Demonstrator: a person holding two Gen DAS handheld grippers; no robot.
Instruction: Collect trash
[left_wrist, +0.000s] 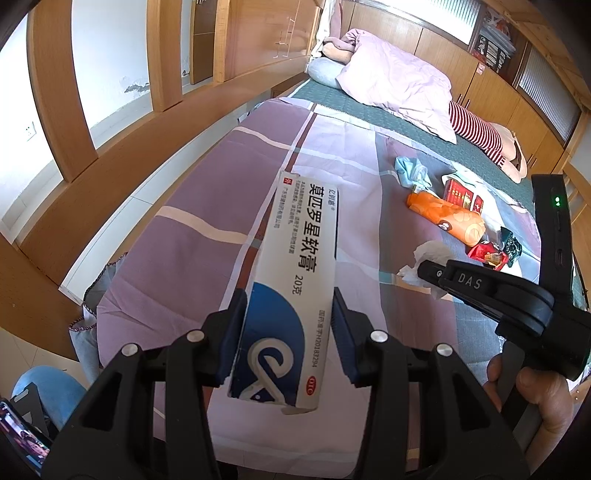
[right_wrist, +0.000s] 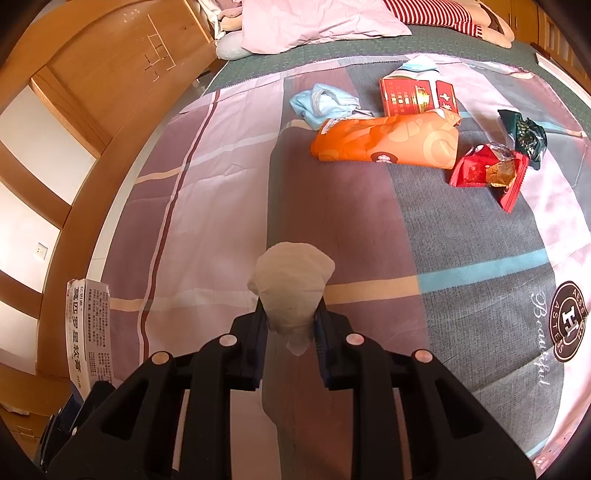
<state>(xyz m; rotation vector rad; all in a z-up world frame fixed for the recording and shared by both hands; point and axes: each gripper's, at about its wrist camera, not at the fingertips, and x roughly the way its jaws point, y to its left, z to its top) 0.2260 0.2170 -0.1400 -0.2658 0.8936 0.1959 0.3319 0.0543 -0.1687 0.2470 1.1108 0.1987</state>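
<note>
My left gripper (left_wrist: 290, 310) is shut on a white and blue ointment box (left_wrist: 291, 266), held above the bed; the box also shows at the left edge of the right wrist view (right_wrist: 88, 332). My right gripper (right_wrist: 291, 317) is shut on a crumpled white tissue (right_wrist: 291, 284), held above the patchwork sheet; it shows in the left wrist view (left_wrist: 424, 266) too. Further on the bed lie an orange wrapper (right_wrist: 388, 142), a red carton (right_wrist: 417, 96), a red snack packet (right_wrist: 487, 173), a dark green wrapper (right_wrist: 524, 136) and a light blue face mask (right_wrist: 321, 103).
The patchwork sheet (right_wrist: 229, 206) covers the near half of the bed. A pink quilt (left_wrist: 395, 81), a grey pillow (left_wrist: 321, 70) and a striped plush toy (left_wrist: 480, 136) lie at the far end. Wooden panelling (left_wrist: 122, 155) runs along the left side.
</note>
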